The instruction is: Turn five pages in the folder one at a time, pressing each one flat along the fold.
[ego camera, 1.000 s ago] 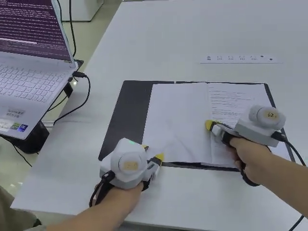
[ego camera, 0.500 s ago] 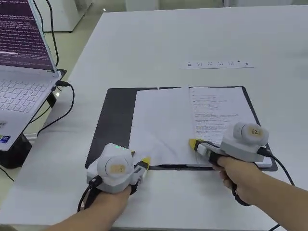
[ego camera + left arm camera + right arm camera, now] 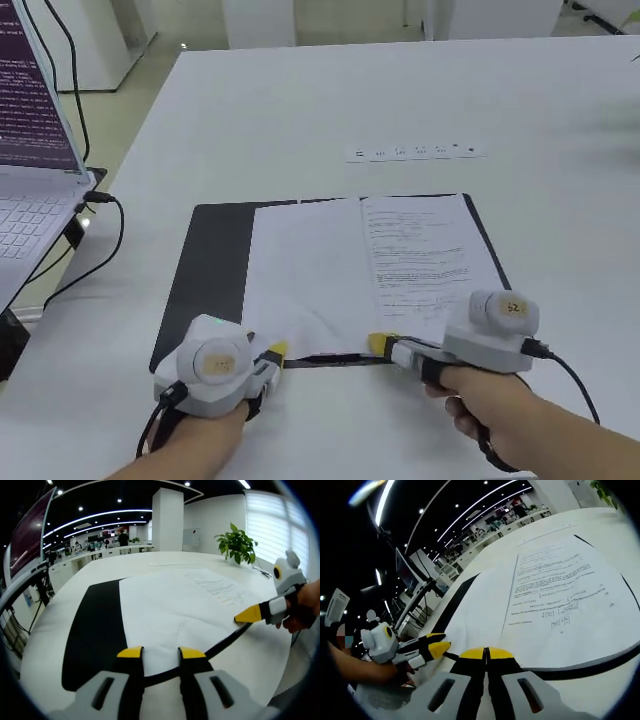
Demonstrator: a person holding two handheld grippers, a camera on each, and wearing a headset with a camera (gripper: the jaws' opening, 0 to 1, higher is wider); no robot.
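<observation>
Nearest on the desk (image 3: 300, 100), we log the left tongs (image 3: 272, 353), spread a little, at the near edge of the black folder (image 3: 205, 275); the right tongs (image 3: 380, 345), pressed together, at the foot of its fold. Beyond, the folder lies open flat: blank page (image 3: 300, 270) left, printed page (image 3: 425, 255) right. Farthest left, a laptop (image 3: 30, 150).

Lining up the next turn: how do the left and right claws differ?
The left yellow-tipped claw stands open, a gap between its tips; the right yellow-tipped claw is shut, tips together. The left sits by the blank white page's lower corner; the right at the foot of the fold beside the printed page. Both lie at the black folder's near edge.
</observation>
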